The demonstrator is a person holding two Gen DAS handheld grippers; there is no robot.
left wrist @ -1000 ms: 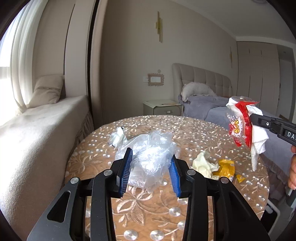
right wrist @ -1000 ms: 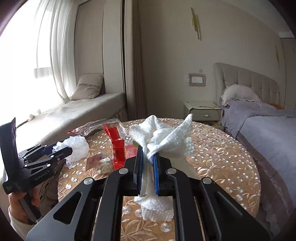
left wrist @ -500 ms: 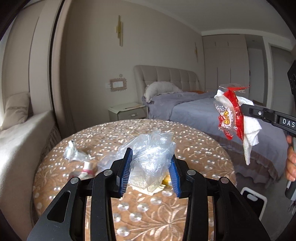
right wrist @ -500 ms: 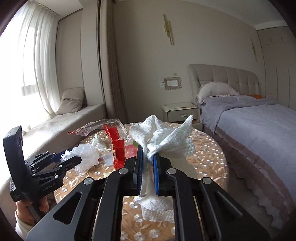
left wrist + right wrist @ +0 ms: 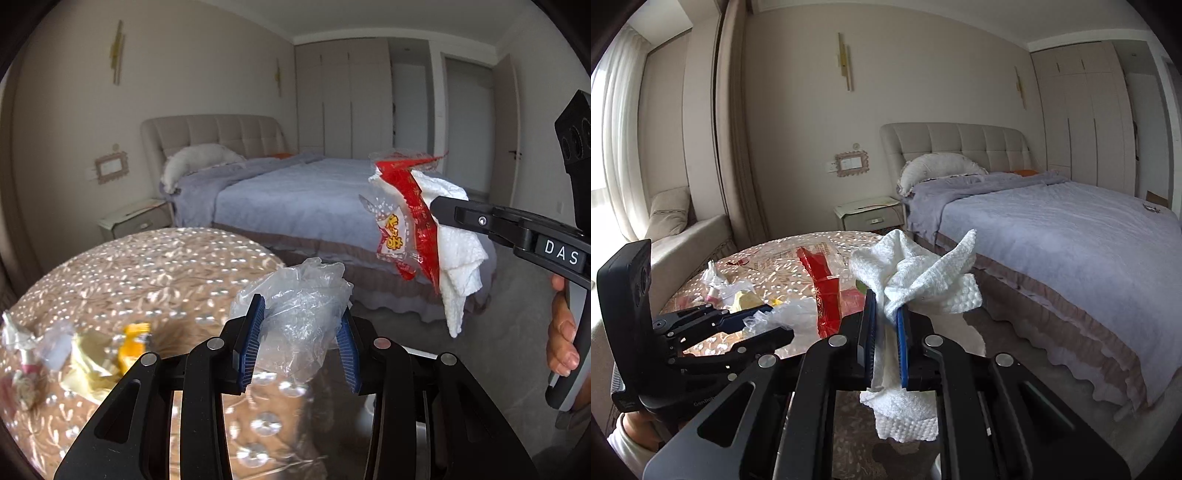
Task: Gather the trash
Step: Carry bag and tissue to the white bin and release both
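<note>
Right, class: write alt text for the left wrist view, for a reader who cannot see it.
The left tongs grip a crumpled clear plastic bag above the edge of a round table. To the right, the right tongs hold a red wrapper and a white paper towel, with a bed behind.

A grey-covered bed [image 5: 1052,236] fills three o'clock, a nightstand [image 5: 868,212] at its head, a wardrobe [image 5: 1082,114] beyond at two
</note>
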